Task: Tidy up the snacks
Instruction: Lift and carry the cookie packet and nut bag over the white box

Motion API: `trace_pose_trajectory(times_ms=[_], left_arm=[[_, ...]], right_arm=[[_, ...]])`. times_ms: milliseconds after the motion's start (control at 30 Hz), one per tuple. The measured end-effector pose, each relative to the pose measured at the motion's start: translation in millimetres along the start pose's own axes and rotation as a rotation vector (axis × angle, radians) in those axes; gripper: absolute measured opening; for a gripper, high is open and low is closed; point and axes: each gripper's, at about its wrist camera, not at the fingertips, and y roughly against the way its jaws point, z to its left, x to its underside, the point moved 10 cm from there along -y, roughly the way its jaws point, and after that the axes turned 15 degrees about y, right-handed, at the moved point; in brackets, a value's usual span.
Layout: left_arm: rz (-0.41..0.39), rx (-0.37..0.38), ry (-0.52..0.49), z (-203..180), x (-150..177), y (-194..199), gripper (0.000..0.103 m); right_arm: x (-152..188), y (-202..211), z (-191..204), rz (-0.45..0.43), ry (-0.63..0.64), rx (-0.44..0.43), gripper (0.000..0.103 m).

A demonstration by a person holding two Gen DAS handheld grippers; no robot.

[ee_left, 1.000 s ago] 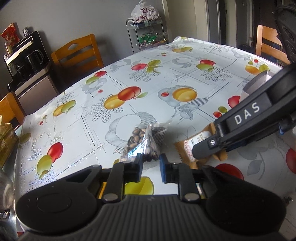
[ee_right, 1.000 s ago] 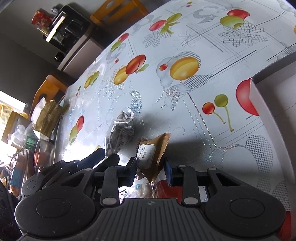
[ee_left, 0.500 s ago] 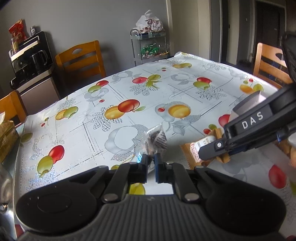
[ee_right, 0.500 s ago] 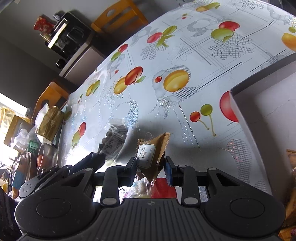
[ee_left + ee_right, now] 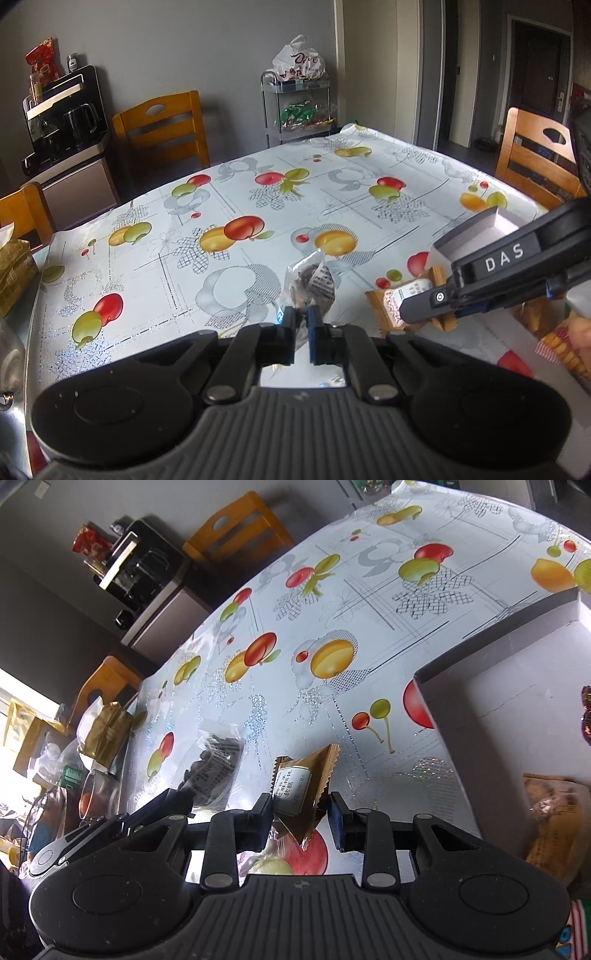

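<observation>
A clear bag of dark nuts (image 5: pixel 311 281) hangs just above the fruit-print table (image 5: pixel 155 280), pinched at its near edge by my left gripper (image 5: pixel 301 326), which is shut on it. To its right my right gripper (image 5: pixel 424 314) holds a brown snack packet (image 5: pixel 389 301). In the right wrist view that packet (image 5: pixel 301 786) stands upright between the pads of my right gripper (image 5: pixel 301 814), shut on it. The nut bag (image 5: pixel 214 771) and my left gripper (image 5: pixel 175 805) show to the left. An open white box (image 5: pixel 517 701) lies to the right, with a wrapped snack (image 5: pixel 554 812) inside.
The white box (image 5: pixel 476 236) sits by the table's right edge, with orange snack packets (image 5: pixel 557 339) near it. Wooden chairs (image 5: pixel 162 133) stand at the far side, and another (image 5: pixel 535 155) on the right. A metal cart (image 5: pixel 295 103) and a coffee machine (image 5: pixel 62 122) stand by the wall.
The left jaws closed on the nut bag's edge and lifted it off the table. The right gripper rose with the brown packet and moved toward the white box.
</observation>
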Motion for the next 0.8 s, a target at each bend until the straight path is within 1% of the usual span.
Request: trace_pose_trajectory(times_ms=[433, 800], left_arm=[[-0.01, 0.033, 0.028, -26, -9, 16, 0.001], [-0.01, 0.063, 0.012, -54, -12, 21, 0.001]], right_arm=[[-4, 35, -8, -0.056, 0.009, 0.013, 0.033], [-7, 65, -22, -0.108, 0.016, 0.04, 0.033]])
